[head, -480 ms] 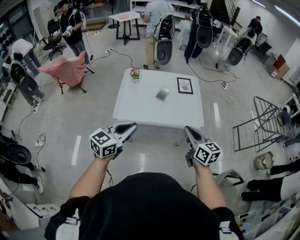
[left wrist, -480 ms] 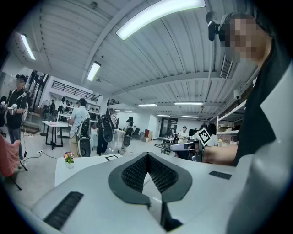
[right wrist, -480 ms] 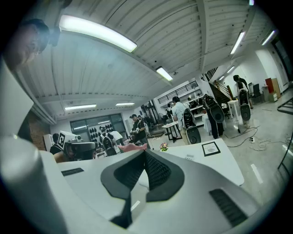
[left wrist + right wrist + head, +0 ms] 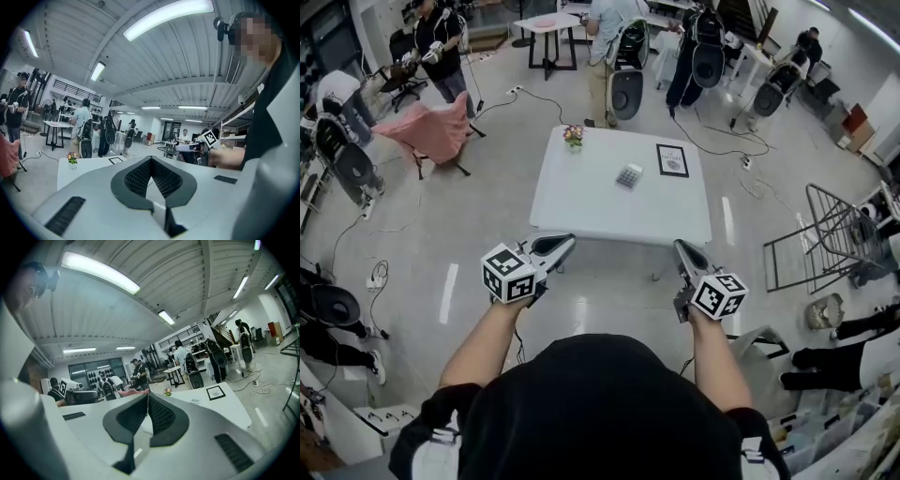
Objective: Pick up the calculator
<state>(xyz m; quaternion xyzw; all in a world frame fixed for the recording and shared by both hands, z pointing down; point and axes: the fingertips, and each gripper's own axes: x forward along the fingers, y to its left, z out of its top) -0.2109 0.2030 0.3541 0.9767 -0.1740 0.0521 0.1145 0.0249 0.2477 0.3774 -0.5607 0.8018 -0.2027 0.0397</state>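
Observation:
The grey calculator (image 4: 628,176) lies near the middle of a white table (image 4: 581,211), well ahead of both grippers. It also shows as a small flat shape (image 4: 195,401) in the right gripper view. My left gripper (image 4: 565,243) is held over the floor short of the table's near left edge, its jaws shut and empty (image 4: 151,158). On the other side, my right gripper (image 4: 680,246) hangs just short of the near right edge, with its jaws (image 4: 148,393) also closed on nothing. Neither gripper touches the table.
A small flower pot (image 4: 573,137) and a black-framed picture (image 4: 672,160) also sit on the table. A pink chair (image 4: 431,131) stands at the left and a metal rack (image 4: 825,244) at the right. Several people, chairs and floor cables lie beyond the table.
The table sits slightly larger and higher in the head view, so I have come a little closer. Both grippers keep their places in front of me, still shut.

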